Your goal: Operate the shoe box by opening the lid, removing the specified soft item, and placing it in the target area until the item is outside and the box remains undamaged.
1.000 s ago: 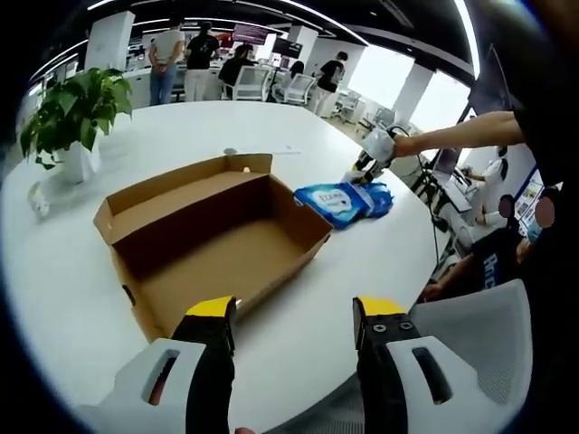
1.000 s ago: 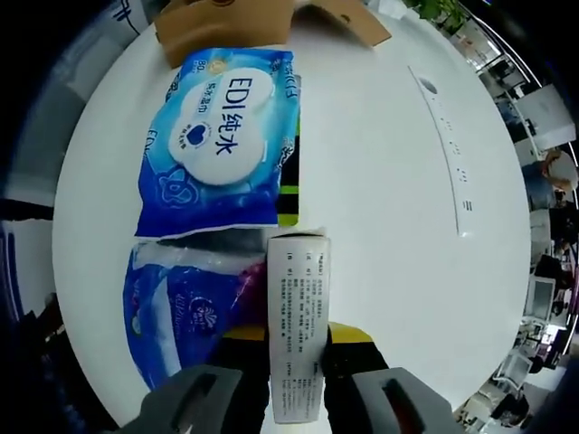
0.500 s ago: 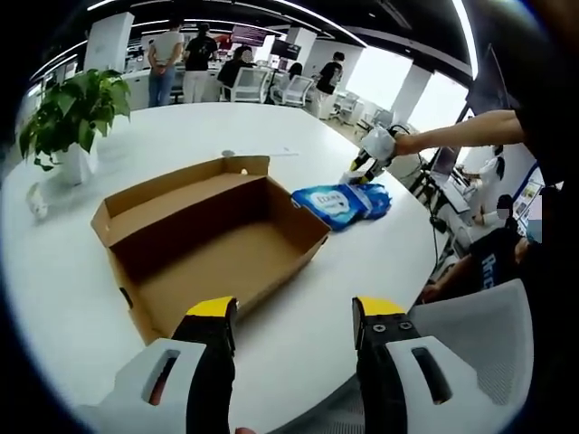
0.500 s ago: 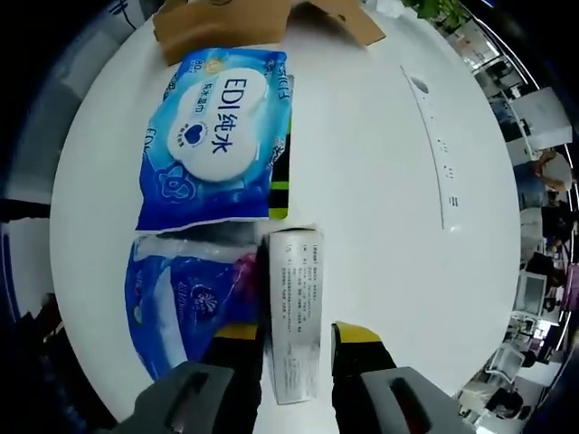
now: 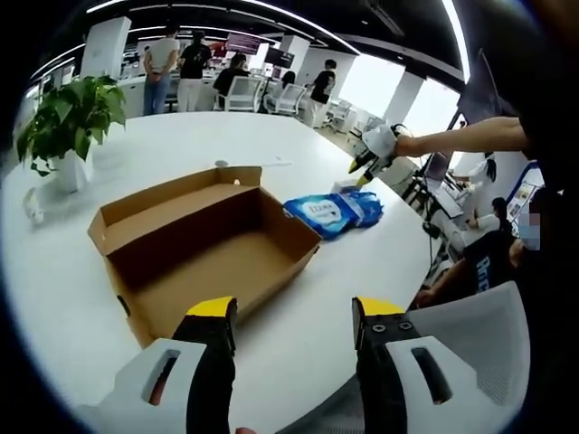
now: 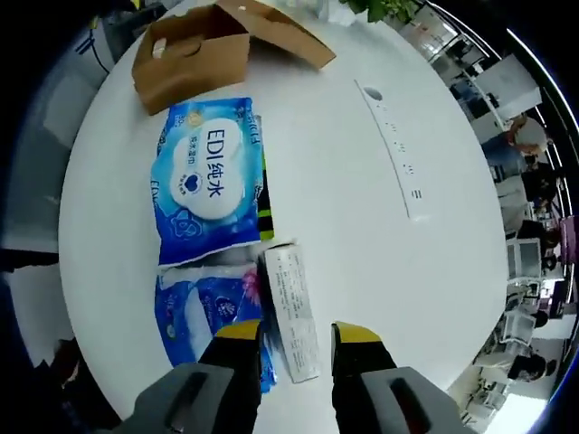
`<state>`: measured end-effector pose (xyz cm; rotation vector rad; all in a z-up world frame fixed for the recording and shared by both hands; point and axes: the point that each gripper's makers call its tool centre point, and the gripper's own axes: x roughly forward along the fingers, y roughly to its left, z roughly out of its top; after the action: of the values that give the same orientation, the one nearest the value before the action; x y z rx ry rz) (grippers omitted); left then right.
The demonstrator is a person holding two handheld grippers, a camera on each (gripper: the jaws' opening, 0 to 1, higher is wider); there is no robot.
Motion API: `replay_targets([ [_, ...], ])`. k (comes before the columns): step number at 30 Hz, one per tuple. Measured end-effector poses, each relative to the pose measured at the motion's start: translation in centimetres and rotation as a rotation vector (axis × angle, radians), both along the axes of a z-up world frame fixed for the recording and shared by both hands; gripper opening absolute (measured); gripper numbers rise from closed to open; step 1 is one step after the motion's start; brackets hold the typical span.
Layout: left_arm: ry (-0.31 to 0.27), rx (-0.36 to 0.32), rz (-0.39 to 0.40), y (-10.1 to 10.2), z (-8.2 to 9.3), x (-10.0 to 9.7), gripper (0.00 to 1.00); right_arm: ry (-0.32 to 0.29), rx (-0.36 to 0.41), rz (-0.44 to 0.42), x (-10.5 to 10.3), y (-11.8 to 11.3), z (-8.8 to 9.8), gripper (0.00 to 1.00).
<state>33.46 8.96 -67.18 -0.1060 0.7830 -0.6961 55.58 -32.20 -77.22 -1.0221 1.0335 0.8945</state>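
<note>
Shoe box [image 5: 213, 249] open and apparently empty on the white surface [image 5: 298, 353]; wet-wipe packs [image 6: 210, 185] and small carton [image 6: 291, 312] lie outside at its 3 o'clock; left claw [image 5: 294, 316] and right claw [image 6: 297, 333] both released, so the task looks essentially complete.

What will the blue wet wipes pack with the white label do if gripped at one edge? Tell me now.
The wet wipes pack would probably sag: its wrapper is soft film and wrinkles at the ends. The glossy film may slip between the right gripper jaws. Lying flat on the table, it should slide rather than roll or tip.
</note>
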Motion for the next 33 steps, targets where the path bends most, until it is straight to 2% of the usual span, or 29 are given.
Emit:
replay_targets([
  [7,-0.021,-0.005,0.001,0.4,0.6,-0.3,0.52,-0.058,0.242,-0.293,1.3,2.3,1.9,0.29],
  [11,-0.032,-0.018,0.009,0.9,1.0,-0.5,0.52,-0.063,0.434,-0.470,1.4,4.3,3.0,0.31],
  [14,-0.038,-0.024,0.018,1.7,1.2,-0.4,0.52,-0.056,0.526,-0.569,2.4,4.8,3.2,0.34],
  [16,-0.041,-0.029,0.021,1.9,1.4,-0.4,0.53,-0.070,0.541,-0.564,2.4,5.5,3.7,0.34],
  [19,-0.051,-0.033,0.026,2.4,1.7,-0.1,0.53,-0.085,0.564,-0.546,1.2,7.6,5.2,0.34],
  [21,-0.058,-0.040,0.028,2.4,2.0,-0.1,0.52,-0.078,0.611,-0.536,1.3,8.6,4.9,0.35],
  [24,-0.066,-0.044,0.027,2.4,2.3,0.0,0.52,-0.081,0.651,-0.518,0.3,11.9,6.1,0.36],
  [29,-0.078,-0.056,0.031,2.6,2.7,0.1,0.52,-0.079,0.670,-0.443,-1.0,15.2,7.3,0.37],
  [33,-0.080,-0.062,0.030,2.7,2.6,0.0,0.52,-0.068,0.713,-0.429,-2.5,18.2,8.2,0.37],
])
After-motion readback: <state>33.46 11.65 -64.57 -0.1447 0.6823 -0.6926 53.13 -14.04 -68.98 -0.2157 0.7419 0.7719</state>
